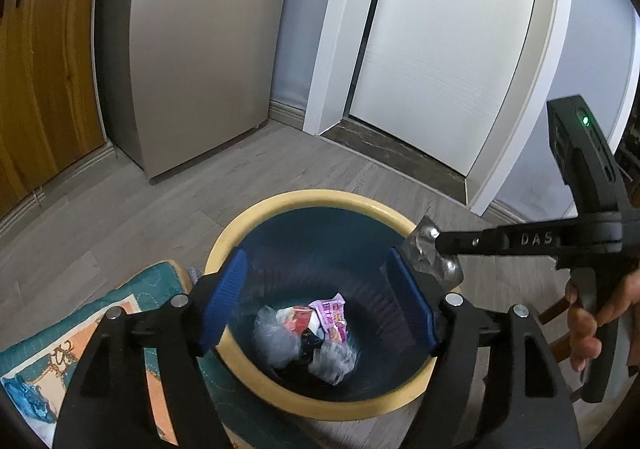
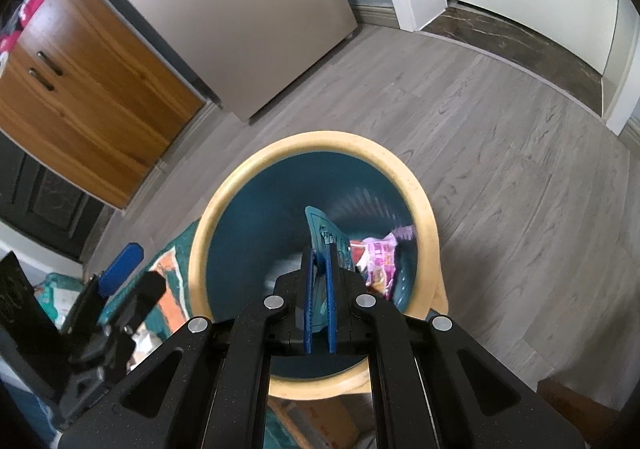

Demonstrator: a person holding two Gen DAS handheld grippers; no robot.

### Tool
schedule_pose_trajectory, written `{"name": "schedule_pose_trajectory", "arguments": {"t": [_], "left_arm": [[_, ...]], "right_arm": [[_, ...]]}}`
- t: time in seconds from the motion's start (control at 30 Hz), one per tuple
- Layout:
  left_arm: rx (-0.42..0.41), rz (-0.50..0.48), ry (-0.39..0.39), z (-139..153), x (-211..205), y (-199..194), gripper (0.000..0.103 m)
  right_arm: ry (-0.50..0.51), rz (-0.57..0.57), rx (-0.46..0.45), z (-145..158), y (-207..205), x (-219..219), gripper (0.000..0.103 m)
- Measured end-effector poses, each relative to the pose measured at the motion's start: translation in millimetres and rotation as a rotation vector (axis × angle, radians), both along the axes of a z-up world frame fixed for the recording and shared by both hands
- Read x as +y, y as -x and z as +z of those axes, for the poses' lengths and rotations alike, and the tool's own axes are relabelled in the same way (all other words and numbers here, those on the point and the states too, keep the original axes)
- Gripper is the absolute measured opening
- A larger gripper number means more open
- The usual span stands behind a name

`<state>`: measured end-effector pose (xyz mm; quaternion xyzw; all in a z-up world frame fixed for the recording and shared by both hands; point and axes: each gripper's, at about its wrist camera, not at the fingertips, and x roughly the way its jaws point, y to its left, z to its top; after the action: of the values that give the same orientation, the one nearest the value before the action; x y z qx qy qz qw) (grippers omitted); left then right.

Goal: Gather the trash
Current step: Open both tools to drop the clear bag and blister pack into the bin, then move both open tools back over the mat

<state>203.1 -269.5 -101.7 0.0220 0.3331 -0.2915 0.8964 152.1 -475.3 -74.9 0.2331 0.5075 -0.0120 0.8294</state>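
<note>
A round bin with a yellow rim [image 1: 240, 225] and dark blue inside stands on the floor; it also shows in the right wrist view [image 2: 224, 201]. Crumpled wrappers lie at its bottom, among them a pink one [image 1: 332, 315], seen too in the right wrist view [image 2: 382, 257]. My left gripper [image 1: 320, 301] is open and empty above the bin. My right gripper [image 2: 320, 249] is shut on a flat silver blister pack [image 1: 434, 255], which looks teal from its own camera [image 2: 324, 229], and holds it over the bin's right rim.
A patterned teal and orange mat [image 1: 60, 349] lies left of the bin. A grey fridge [image 1: 192, 49] and a wooden cabinet [image 1: 36, 69] stand behind on the left, a white door [image 1: 440, 29] behind on the right. Grey wood floor [image 2: 500, 169] surrounds the bin.
</note>
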Motion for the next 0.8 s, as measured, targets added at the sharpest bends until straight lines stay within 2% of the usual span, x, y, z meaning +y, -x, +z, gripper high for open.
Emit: {"name": "schedule_pose_trajectory", "arguments": {"t": [0.07, 0.13, 0.27, 0.33, 0.4, 0.43, 0.5, 0.6, 0.8], "left_arm": [[0.002, 0.004, -0.01, -0.5, 1.9, 2.6, 0.075], [-0.007, 0.009, -0.019, 0.5, 4.0, 7.1, 0.083], [-0.023, 0.028, -0.036, 4.3, 12.1, 14.3, 0.092], [-0.029, 0.045, -0.038, 7.7, 18.4, 18.7, 0.097], [-0.036, 0.056, -0.045, 11.5, 25.8, 21.9, 0.097], [-0.042, 0.063, -0.055, 14.2, 28.8, 24.2, 0.097], [-0.058, 0.076, -0.066, 19.0, 33.8, 28.5, 0.097], [-0.076, 0.095, -0.069, 28.1, 45.0, 36.7, 0.097], [-0.133, 0.106, -0.115, 49.5, 64.1, 62.2, 0.097]], "right_arm": [[0.0, 0.006, -0.002, 0.7, -0.3, 1.2, 0.007], [0.003, 0.014, 0.0, 0.7, -0.8, 3.8, 0.007], [0.032, 0.018, 0.008, 1.6, -2.1, 8.7, 0.009], [0.04, 0.016, 0.004, 3.4, -2.7, 12.6, 0.024], [0.051, 0.01, -0.014, 8.2, -0.3, 16.3, 0.057], [0.053, 0.007, -0.024, 10.9, 0.3, 17.4, 0.062], [0.063, 0.006, -0.05, 18.6, 2.1, 21.2, 0.08], [0.108, 0.016, -0.099, 32.6, 4.9, 30.0, 0.093], [0.233, 0.091, -0.195, 59.5, 15.8, 64.8, 0.097]]}}
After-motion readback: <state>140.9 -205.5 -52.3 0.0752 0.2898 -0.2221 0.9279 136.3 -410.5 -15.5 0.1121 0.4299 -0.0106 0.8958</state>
